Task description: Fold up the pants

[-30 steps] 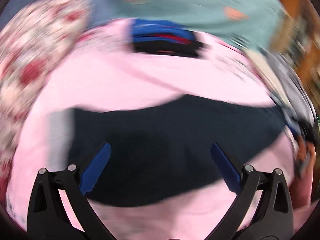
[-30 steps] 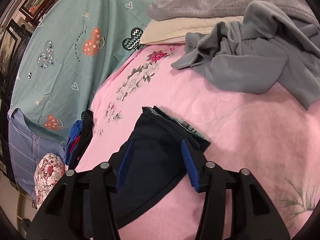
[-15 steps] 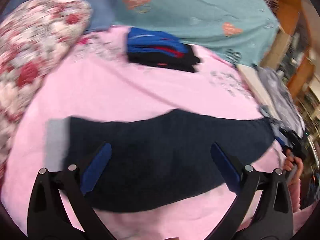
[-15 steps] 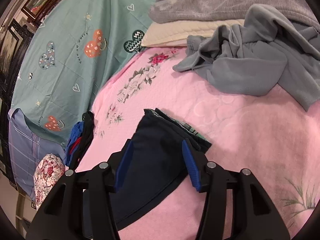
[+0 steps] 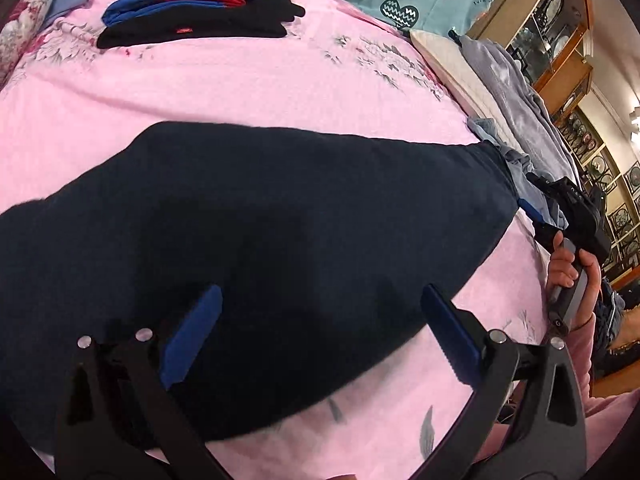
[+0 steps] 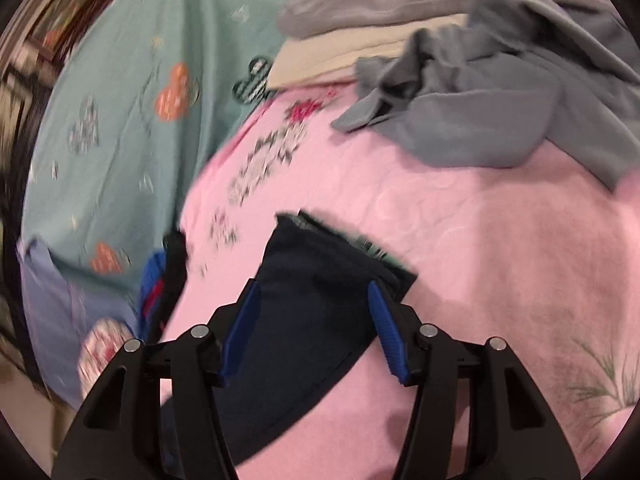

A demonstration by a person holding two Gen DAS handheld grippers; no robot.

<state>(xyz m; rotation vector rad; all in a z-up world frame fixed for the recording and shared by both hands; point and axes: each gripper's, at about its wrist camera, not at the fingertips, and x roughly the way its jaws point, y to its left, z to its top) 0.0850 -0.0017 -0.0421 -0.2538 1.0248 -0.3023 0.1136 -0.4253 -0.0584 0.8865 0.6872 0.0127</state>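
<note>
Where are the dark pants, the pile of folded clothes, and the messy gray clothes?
dark pants (image 5: 280, 220), left wrist view, middle of the fabric.
pile of folded clothes (image 5: 192, 16), left wrist view, black bottom layer.
messy gray clothes (image 6: 500, 112), right wrist view, crumpled middle.

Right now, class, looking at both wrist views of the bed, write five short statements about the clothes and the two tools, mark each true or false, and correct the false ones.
1. The navy pants lie spread flat on the pink bedspread. True.
2. The left tool is clamped shut on the pants. False: its jaws are open above the fabric.
3. A folded stack of blue, red and black clothes sits on the bedspread beyond the pants. True.
4. The grey garment is neatly folded. False: it lies crumpled.
5. The right tool is shut. False: it is open over the end of the pants.
</note>
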